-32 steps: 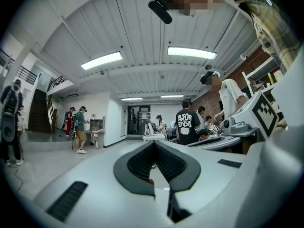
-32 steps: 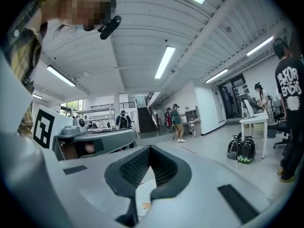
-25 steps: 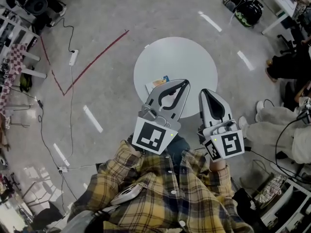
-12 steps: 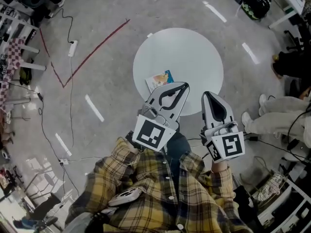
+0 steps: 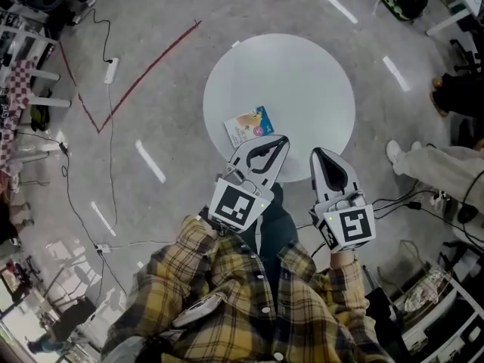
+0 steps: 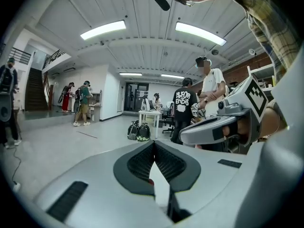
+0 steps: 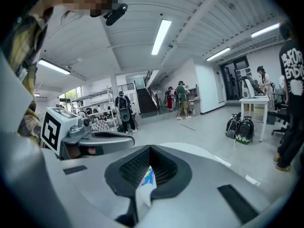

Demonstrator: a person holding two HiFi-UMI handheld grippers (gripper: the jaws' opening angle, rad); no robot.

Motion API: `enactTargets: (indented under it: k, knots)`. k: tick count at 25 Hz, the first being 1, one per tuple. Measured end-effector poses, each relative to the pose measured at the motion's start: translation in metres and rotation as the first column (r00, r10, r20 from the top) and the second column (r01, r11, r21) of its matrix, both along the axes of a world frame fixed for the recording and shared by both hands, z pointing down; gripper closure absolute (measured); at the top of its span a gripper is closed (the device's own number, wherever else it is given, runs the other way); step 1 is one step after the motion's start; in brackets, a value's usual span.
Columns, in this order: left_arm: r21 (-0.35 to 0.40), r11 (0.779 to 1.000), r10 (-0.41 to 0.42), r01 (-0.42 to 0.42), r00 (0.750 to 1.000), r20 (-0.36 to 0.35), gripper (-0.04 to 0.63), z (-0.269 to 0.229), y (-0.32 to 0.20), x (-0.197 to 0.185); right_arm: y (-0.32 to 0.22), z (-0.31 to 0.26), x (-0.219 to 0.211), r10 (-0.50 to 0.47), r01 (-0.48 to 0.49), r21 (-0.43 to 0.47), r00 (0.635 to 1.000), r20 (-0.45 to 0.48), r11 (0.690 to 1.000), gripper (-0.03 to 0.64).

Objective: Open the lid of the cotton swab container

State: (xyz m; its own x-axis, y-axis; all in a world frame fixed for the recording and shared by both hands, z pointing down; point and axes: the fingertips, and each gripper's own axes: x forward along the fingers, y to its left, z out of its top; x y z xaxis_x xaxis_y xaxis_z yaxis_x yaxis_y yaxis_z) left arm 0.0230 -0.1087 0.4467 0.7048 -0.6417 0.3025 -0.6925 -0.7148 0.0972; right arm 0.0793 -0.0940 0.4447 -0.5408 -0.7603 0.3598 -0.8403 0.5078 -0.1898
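Colourful cotton swab container [image 5: 247, 126] on table [image 5: 302, 89]

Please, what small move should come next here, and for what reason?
Probably open the jaws of the left gripper and bring it to the container. It and the right gripper are both shut, holding nothing, by the near edge of the table; the container lies untouched just ahead of the left gripper.

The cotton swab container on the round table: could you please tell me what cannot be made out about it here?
- Head view: the container is too small to show its lid or any seam.
- Right gripper view: the shut right claw hides all but a sliver of its print.
- Left gripper view: the shut left claw leaves nothing recognisable of it.
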Motion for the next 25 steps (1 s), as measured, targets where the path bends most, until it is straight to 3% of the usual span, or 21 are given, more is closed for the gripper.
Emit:
enactTargets:
  k: [13,25]
  knots:
    - [-0.098,0.995,0.018,-0.014,0.999,0.044,0.577,0.066,0.012,-0.001,0.009,0.059,0.003,-0.017,0.017,-0.104,1.000,0.002,0.994,0.601]
    - [-0.133,0.978,0.163,-0.158,0.986,0.033,0.574,0.097,0.024,-0.005,0.008,0.071,0.006,-0.026,0.027,-0.116,1.000,0.010,0.993,0.601]
